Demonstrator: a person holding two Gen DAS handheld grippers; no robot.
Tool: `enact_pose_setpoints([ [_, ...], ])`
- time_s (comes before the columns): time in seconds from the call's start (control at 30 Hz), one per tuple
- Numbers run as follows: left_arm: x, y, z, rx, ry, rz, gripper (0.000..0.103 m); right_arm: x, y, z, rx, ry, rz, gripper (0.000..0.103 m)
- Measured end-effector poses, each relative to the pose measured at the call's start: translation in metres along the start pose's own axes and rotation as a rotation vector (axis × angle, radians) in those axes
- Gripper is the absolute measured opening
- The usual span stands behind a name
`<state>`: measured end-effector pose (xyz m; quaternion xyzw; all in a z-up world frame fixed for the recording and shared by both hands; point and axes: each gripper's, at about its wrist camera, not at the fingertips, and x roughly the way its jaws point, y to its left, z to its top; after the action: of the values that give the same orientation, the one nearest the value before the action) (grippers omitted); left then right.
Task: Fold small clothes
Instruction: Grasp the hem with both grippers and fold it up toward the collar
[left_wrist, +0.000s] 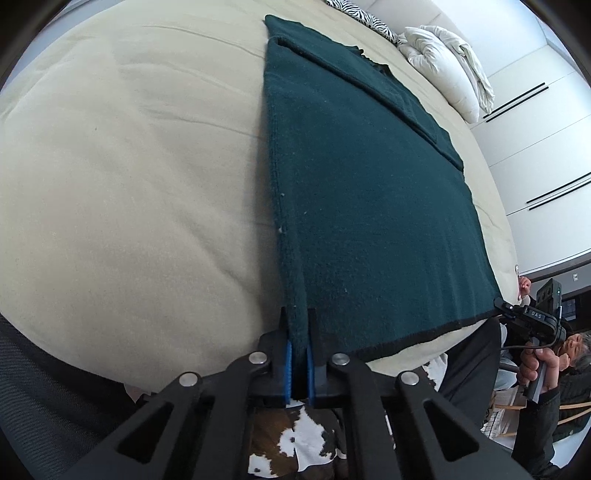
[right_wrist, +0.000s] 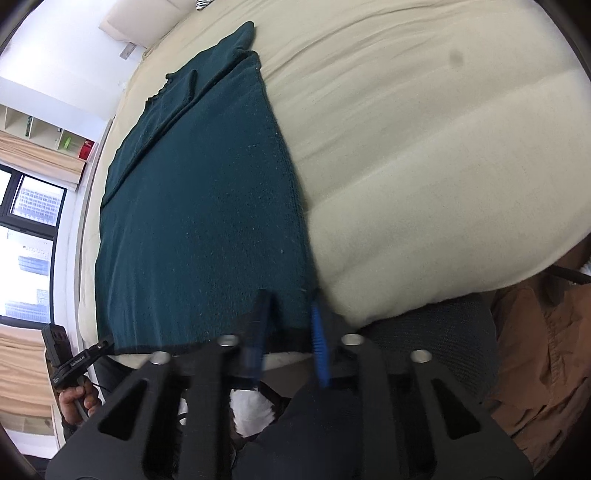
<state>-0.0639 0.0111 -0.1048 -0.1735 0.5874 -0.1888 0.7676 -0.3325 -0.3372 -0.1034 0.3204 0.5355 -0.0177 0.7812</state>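
Observation:
A dark green knit garment (left_wrist: 365, 206) lies flat on a beige bed (left_wrist: 129, 184), its sleeves folded in at the far end and its black hem toward me. My left gripper (left_wrist: 297, 317) is shut on the garment's near left hem corner. In the right wrist view the garment (right_wrist: 199, 214) fills the left half. My right gripper (right_wrist: 290, 301) is at the near right hem corner, its jaws a little apart with the cloth edge between the blue-padded fingers (right_wrist: 318, 332). Each gripper also shows at the far corner in the other's view: the right gripper (left_wrist: 506, 307), the left gripper (right_wrist: 105, 347).
A white duvet (left_wrist: 450, 62) and a zebra-print pillow (left_wrist: 362, 13) lie at the bed's far end. White cabinets (left_wrist: 535, 140) stand to the right. A cowhide rug (left_wrist: 295, 443) lies below the bed edge. A brown cloth (right_wrist: 546, 350) sits at the right, windows (right_wrist: 29, 240) at the left.

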Motion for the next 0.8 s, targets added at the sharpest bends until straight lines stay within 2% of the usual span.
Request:
enact_pose_setpoints([
  [0.13,-0.013,0.003,0.000,-0.041,-0.017,-0.101,0.006,-0.006,0.009,-0.005,-0.033,-0.012,0.034,0.006],
  [0.3,-0.040,0.007,0.013,-0.122,-0.100,-0.270,0.006,-0.021,0.034,0.005,-0.054,-0.094,0.180,0.006],
  [0.4,-0.055,0.007,0.026,-0.163,-0.159,-0.358,0.006,-0.031,0.054,0.021,-0.077,-0.152,0.282,0.006],
  [0.5,-0.064,0.007,0.042,-0.208,-0.214,-0.443,0.006,-0.034,0.069,0.042,-0.074,-0.198,0.343,0.006],
  [0.63,-0.070,0.005,0.068,-0.226,-0.258,-0.484,0.006,-0.029,0.082,0.076,-0.057,-0.244,0.391,0.006],
  [0.8,-0.067,0.001,0.117,-0.230,-0.320,-0.484,0.006,-0.013,0.097,0.131,-0.039,-0.279,0.412,0.006],
])
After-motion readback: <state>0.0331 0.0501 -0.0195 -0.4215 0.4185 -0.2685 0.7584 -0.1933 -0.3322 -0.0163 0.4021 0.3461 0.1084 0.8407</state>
